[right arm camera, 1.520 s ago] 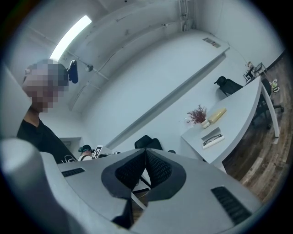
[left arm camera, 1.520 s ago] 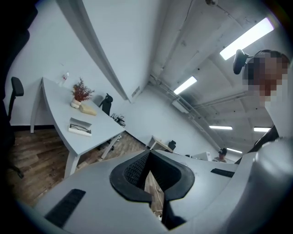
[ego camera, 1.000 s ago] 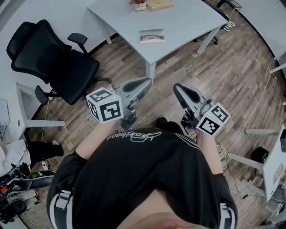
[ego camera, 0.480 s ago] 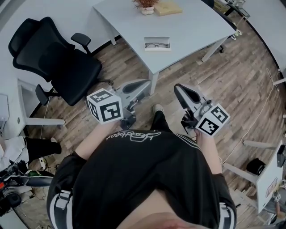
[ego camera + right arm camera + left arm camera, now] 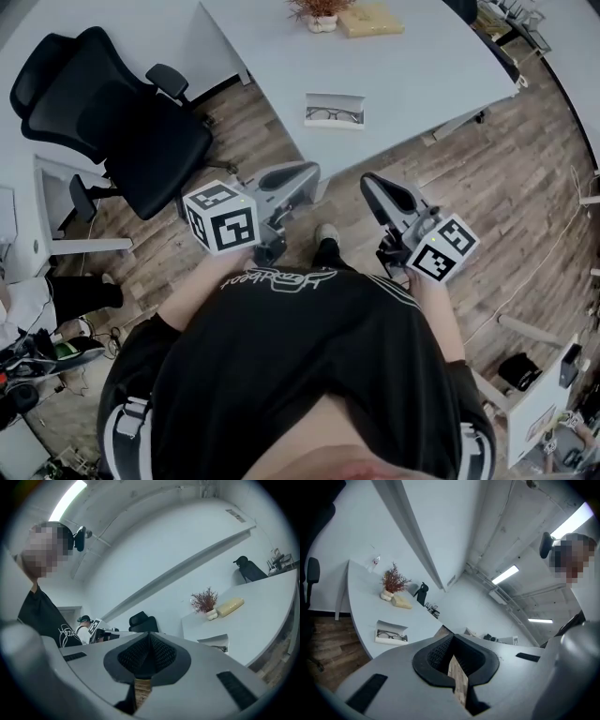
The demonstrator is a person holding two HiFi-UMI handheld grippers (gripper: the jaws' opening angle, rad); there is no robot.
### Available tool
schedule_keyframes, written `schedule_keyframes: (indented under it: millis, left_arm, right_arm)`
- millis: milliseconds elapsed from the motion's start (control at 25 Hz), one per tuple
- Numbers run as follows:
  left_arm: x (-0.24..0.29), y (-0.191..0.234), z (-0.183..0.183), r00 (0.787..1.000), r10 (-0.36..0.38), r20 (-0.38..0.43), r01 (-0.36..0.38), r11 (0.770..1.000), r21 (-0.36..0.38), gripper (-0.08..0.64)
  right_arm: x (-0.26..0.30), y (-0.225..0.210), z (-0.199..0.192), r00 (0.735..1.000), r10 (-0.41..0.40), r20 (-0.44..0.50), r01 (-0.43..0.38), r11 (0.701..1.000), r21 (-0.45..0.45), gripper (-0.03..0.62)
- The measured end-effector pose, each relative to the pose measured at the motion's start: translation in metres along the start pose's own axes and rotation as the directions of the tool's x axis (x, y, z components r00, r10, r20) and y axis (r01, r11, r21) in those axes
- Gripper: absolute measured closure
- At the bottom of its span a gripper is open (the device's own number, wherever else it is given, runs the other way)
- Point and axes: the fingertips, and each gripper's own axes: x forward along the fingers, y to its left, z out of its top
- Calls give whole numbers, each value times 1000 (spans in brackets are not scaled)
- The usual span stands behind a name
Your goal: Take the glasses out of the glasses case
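At twelve o'clock from the person, an open white glasses case [image 5: 335, 110] lies near the closest corner of the pale bench [image 5: 422, 56], with the dark-framed glasses [image 5: 334, 115] lying inside it. Over the last second the bench and case have drawn nearer in the head view as the person steps toward them across the wooden floor [image 5: 487, 187], passing a black office chair [image 5: 131, 131] at ten o'clock. The left gripper [image 5: 311, 171] and the right gripper [image 5: 368, 181] are carried side by side ahead of the body. Each has its jaws pressed together with nothing between them, and both are well short of the case. The left gripper view catches the case [image 5: 391, 633] at about nine o'clock of its jaws, and the right gripper view shows it [image 5: 215, 643] at three o'clock. This appears to be the approach only: the glasses lie untouched, and a gripper's jaws would have to part before any pickup.
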Motion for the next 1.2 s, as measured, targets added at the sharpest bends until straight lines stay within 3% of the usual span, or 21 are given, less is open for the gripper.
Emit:
schedule_keyframes:
  millis: [440, 840, 1200]
  left_arm:
    - [63, 58, 46, 998, 62, 9, -62, 998, -29, 554]
    - [80, 108, 57, 991, 130, 23, -128, 989, -77, 554]
    - [93, 144, 53, 981, 193, 5, -192, 978, -83, 554]
  right_arm:
    - [51, -80, 31, 995, 81, -62, -80, 996, 26, 581]
    - [87, -127, 34, 983, 124, -134, -125, 992, -1, 581]
    - [115, -164, 16, 959, 116, -258, -148, 983, -108, 581]
